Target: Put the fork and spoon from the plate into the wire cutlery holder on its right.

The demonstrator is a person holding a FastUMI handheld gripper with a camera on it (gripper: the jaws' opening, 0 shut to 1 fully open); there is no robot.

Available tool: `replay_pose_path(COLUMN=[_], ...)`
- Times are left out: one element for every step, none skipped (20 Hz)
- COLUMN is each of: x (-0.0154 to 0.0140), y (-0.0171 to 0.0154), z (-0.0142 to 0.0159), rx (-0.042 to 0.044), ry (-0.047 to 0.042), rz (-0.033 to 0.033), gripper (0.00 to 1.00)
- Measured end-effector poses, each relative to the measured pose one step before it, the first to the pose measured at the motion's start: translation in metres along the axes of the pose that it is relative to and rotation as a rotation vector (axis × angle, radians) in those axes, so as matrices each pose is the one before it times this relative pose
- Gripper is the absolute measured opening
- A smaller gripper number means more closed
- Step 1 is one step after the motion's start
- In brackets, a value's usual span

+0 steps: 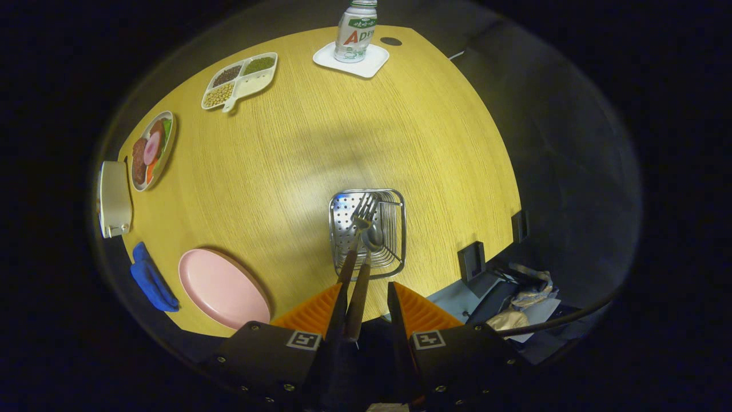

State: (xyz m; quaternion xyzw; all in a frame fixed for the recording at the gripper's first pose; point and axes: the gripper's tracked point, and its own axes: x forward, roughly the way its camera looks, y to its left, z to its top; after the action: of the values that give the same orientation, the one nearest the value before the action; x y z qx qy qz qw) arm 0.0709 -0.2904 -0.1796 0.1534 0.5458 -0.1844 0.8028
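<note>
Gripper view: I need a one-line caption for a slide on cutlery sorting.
Open tongs above the wire cutlery holder, fork and spoon standing in it, pink plate bare.

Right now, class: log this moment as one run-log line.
gripper: open, handles against one finger | fork, spoon: heads in wire cutlery holder | pink plate: bare

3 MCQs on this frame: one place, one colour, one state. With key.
1. Where is the holder?
A. just ahead of the fingers
B. beside the bottle
C. on the plate

2. The plate is:
A. blue
B. pink
C. white

3. The plate holds:
A. fork and spoon
B. fork alone
C. nothing

Key:
1 A, it sits right beyond the gripper.
2 B, pink, left of the fingers.
3 C, the fork and spoon have their heads in the holder, handles running back between the open fingers.
</note>
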Motion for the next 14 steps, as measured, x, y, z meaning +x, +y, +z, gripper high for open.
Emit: replay_pose_path(x=[-0.00148,-0.00202,-0.00218,-0.00153,-0.00217,-0.00151,-0.00190,-0.00127,-0.00354,-0.00292,-0.00314,-0.00260,-0.00431,-0.00449], y=[0.00343,0.00153,0.00058,0.00078,0.00168,0.00324,0.00288,0.00146,-0.00029,-0.00114,0.00096,0.00203,0.00083,-0.00109], z=[0.00207,0.00033,0.00022,0.00066,0.00131,0.00234,0.00139,0.00010,0.00231,0.00501,0.00617,0.00614,0.00647,0.00620], rx=[0.00859,0.00304,-0.00324,-0.00320,-0.00144,0.00337,0.00165,-0.00222,-0.01054,-0.00580,-0.00120,0.00316,0.00237,-0.00431], ry=[-0.01520,-0.01004,-0.00785,-0.00912,-0.01638,-0.01898,-0.01893,-0.01256,-0.02332,-0.03608,-0.04675,-0.05227,-0.05650,-0.05652], rz=[0.01206,0.00467,-0.00264,-0.00369,0.00202,0.00725,0.00680,0.00055,-0.00928,-0.01236,-0.00303,-0.00012,-0.00067,-0.00765], gripper=[0.44,0.43,0.43,0.43,0.43,0.43,0.43,0.44,0.44,0.43,0.43,0.43,0.43,0.44])
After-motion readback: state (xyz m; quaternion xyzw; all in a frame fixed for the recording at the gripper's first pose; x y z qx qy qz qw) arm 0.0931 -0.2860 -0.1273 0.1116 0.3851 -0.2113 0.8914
